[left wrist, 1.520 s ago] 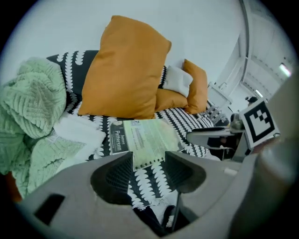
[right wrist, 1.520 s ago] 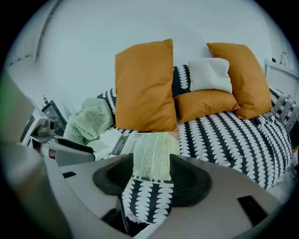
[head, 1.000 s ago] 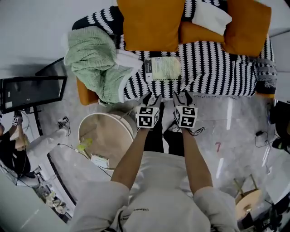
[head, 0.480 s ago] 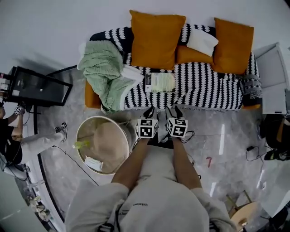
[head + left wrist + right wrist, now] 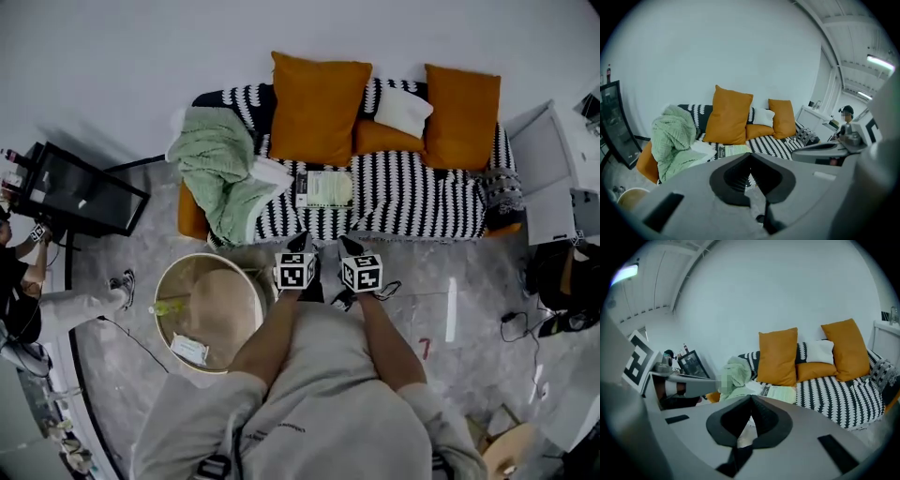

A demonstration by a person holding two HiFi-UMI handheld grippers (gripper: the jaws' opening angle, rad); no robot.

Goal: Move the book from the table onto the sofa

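The book (image 5: 324, 188), pale green with a dark spine, lies flat on the striped seat of the sofa (image 5: 422, 197), in front of the big orange cushion (image 5: 316, 108). It also shows in the left gripper view, book (image 5: 733, 150), and in the right gripper view, book (image 5: 780, 392). My left gripper (image 5: 300, 246) and right gripper (image 5: 346, 247) hang side by side over the floor just in front of the sofa's edge, below the book and apart from it. Both are shut with nothing between the jaws.
A round wooden table (image 5: 208, 309) stands at the lower left with a small packet and a yellow-green item on it. A green blanket (image 5: 221, 169) is heaped on the sofa's left end. A dark screen (image 5: 82, 195) stands left; a white cabinet (image 5: 553, 178) right.
Both grippers have drawn back from the sofa edge and risen, and their jaws have shut empty. The book stays on the seat. The head view has pulled away, showing more of the room.
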